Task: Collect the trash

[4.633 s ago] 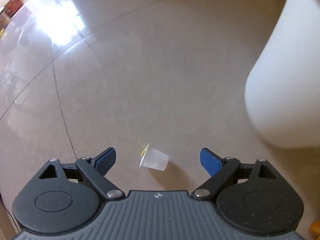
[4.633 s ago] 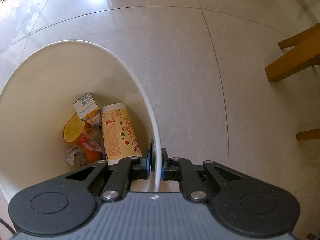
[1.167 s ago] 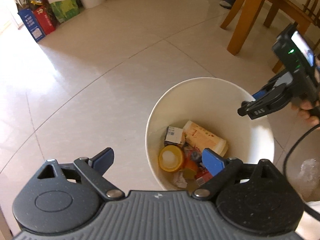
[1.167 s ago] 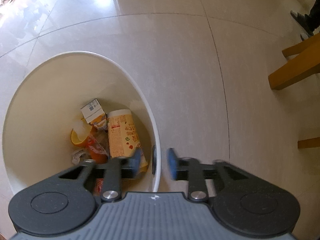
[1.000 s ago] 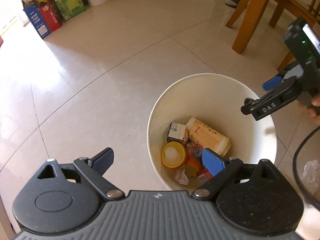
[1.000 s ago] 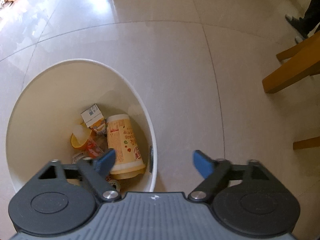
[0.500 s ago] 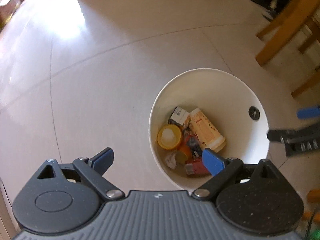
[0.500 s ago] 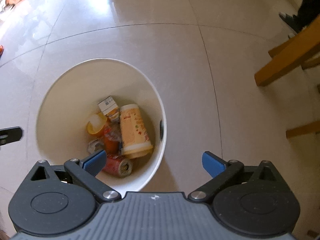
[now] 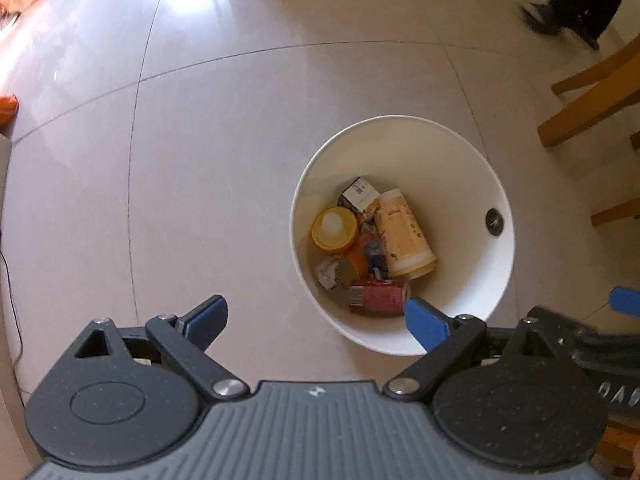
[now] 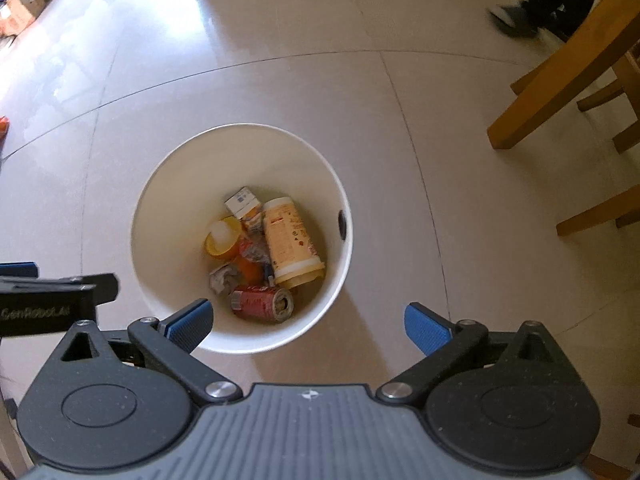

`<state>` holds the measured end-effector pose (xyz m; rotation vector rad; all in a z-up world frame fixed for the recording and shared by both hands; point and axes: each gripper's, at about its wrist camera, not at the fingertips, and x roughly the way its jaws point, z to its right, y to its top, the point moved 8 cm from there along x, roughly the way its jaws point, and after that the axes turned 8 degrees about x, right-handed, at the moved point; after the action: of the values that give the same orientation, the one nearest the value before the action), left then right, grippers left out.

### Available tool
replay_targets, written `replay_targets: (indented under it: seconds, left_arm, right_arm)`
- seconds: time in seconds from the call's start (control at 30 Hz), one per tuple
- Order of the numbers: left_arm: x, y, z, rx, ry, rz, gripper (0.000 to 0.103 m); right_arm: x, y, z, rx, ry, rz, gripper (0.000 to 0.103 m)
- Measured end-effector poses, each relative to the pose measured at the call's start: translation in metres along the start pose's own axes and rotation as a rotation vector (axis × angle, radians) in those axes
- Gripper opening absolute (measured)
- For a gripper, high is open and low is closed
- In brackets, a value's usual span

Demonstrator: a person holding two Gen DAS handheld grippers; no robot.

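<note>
I'm seeing the bin (image 10: 168,184) looking smaller and more centred than a second ago, both grippers now higher above it. My right gripper (image 10: 306,322) has just been opening; it is gaping wide, holding nothing. My left gripper (image 9: 316,318) is spread wide too, empty. The trash (image 10: 260,256) is lying in the bin's bottom.

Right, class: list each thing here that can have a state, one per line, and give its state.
Bin: upright, uncovered, partly filled.
Can: on its side in the bin.
Tall cup: lying on its side.
Yellow cup: tipped over.
Carton: lying among the trash.
Left gripper: open, empty.
Right gripper: open, empty, jaws just widened.
</note>
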<state>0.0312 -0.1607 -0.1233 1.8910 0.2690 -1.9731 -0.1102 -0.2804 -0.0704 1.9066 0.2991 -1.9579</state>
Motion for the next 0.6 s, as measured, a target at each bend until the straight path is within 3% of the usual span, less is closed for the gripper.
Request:
replay_targets:
  seconds: [0.6]
  left_arm:
    - [-0.028,0.008,0.004,0.007,0.004,0.044,0.095]
  right_arm:
    - [-0.027,0.003,0.000,0.004,0.009,0.032,0.103]
